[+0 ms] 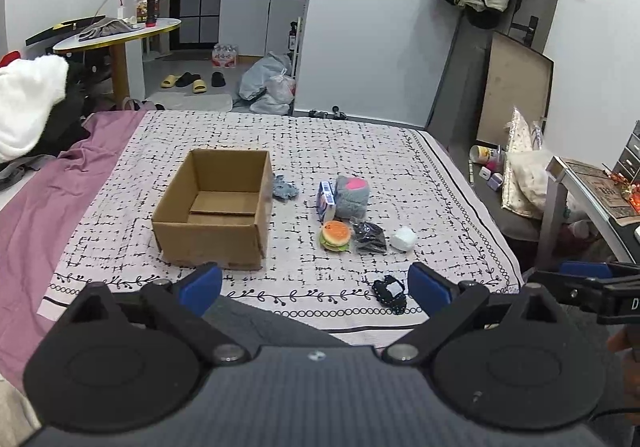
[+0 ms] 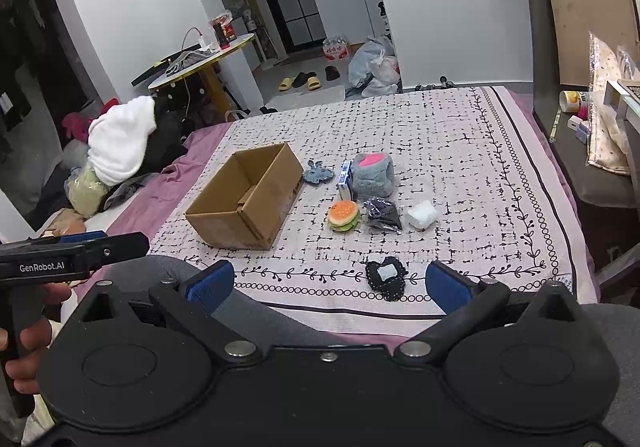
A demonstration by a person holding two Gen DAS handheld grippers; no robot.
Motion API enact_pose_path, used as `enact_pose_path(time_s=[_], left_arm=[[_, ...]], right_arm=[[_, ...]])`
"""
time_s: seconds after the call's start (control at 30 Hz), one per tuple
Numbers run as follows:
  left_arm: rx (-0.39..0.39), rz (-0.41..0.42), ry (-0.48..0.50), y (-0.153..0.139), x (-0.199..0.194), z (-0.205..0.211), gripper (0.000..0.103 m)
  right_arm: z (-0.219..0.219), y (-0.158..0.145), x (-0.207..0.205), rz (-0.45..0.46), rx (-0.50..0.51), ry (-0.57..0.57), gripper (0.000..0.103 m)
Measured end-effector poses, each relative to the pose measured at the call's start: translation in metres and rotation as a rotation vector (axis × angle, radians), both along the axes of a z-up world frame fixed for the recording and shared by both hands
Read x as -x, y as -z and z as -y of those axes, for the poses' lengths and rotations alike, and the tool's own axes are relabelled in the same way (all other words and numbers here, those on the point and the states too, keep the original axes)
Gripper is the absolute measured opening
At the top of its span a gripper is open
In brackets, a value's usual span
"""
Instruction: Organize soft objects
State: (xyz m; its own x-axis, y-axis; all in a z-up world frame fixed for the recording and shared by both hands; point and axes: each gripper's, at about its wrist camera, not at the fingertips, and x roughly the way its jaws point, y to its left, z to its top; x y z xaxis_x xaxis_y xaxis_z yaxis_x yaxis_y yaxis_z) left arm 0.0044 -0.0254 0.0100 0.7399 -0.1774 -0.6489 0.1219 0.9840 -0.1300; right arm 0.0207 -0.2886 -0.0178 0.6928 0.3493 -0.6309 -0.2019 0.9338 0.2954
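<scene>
An open cardboard box (image 1: 212, 207) (image 2: 248, 195) stands empty on the patterned bed cover. Right of it lie a small grey-blue plush (image 1: 285, 188) (image 2: 317, 172), a grey fluffy toy with a pink patch (image 1: 352, 196) (image 2: 373, 174), a blue-and-white carton (image 1: 326, 200) (image 2: 345, 179), a burger toy (image 1: 336, 235) (image 2: 344, 216), a black bagged item (image 1: 370, 237) (image 2: 383, 214) and a white soft lump (image 1: 403, 238) (image 2: 422, 215). A black heart-shaped pad (image 1: 390, 293) (image 2: 386, 277) lies nearest. My left gripper (image 1: 315, 287) and right gripper (image 2: 330, 281) hover open over the near edge, holding nothing.
A purple sheet (image 1: 60, 183) and a pile of clothes (image 2: 120, 147) lie left of the cover. A chair (image 2: 580, 151) and a desk (image 1: 592, 187) stand along the bed's right side. In the right wrist view the other gripper (image 2: 72, 251) and a hand show at the left.
</scene>
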Motion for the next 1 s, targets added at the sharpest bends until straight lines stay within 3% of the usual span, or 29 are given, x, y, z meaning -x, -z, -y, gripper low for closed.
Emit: enact_pose_path(time_s=[1.0], left_arm=[[0.016, -0.001, 0.020, 0.0018, -0.0002, 0.0007, 0.098]], right_arm=[[-0.0014, -0.0024, -0.0018, 0.009, 0.018, -0.003, 0.103]])
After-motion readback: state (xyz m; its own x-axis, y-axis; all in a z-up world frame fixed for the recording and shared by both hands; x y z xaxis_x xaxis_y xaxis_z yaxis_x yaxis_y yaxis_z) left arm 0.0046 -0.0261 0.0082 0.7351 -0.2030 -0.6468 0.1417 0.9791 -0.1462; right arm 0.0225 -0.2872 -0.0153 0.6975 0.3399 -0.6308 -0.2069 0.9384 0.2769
